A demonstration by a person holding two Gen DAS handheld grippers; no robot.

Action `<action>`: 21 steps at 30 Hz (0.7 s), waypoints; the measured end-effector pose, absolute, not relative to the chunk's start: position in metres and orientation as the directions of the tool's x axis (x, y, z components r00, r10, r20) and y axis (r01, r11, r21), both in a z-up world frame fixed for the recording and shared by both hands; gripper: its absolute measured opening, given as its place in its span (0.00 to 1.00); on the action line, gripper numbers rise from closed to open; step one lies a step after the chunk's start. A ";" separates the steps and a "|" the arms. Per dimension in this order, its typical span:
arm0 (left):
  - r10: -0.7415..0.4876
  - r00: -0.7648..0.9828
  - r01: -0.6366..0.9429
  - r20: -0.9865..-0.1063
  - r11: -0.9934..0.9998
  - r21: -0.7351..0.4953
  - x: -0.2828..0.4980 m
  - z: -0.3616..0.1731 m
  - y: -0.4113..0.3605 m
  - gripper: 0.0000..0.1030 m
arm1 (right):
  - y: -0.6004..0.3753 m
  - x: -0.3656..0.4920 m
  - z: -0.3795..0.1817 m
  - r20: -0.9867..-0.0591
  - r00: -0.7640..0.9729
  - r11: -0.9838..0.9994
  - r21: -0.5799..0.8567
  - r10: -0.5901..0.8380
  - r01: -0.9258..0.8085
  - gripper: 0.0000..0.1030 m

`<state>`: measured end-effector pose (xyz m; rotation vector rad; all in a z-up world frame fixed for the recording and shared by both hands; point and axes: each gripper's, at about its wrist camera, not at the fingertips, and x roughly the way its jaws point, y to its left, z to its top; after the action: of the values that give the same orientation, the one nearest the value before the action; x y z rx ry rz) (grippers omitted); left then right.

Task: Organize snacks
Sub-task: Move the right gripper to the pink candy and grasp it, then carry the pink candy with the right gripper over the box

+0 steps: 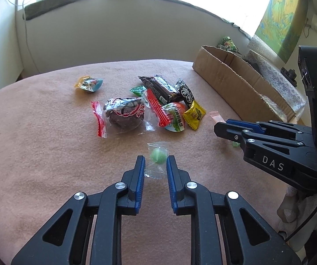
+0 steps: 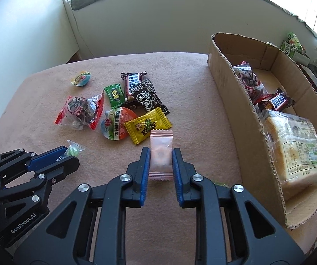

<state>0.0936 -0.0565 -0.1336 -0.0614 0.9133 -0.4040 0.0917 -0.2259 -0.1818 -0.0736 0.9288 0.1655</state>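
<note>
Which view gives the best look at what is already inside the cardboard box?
The right wrist view. It looks over the cardboard box wall to a wrapped cake, a Snickers bar and a packaged bread slice. The left wrist view shows mainly the box's outer wall; its contents are hidden there.

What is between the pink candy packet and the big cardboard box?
Nothing but bare pink tablecloth lies between the pink candy packet and the cardboard box; the right wrist view shows it.
</note>
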 end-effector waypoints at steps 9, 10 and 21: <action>-0.381 0.563 0.305 -0.733 0.920 -0.244 0.090 -0.117 -0.057 0.18 | -0.234 0.079 -0.162 -0.772 0.618 0.980 0.034 0.151 -0.197 0.20; -0.385 0.566 0.308 -0.729 0.919 -0.246 0.090 -0.114 -0.059 0.18 | -0.236 0.077 -0.159 -0.767 0.623 0.979 0.038 0.156 -0.199 0.20; -0.426 0.594 0.343 -0.683 0.901 -0.264 0.096 -0.087 -0.093 0.18 | -0.265 0.061 -0.122 -0.712 0.673 0.974 0.072 0.201 -0.214 0.20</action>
<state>0.0958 -0.0932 -0.0872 -0.1088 0.8214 -0.4484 0.0605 -0.2649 -0.1218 -0.0181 0.7997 0.2337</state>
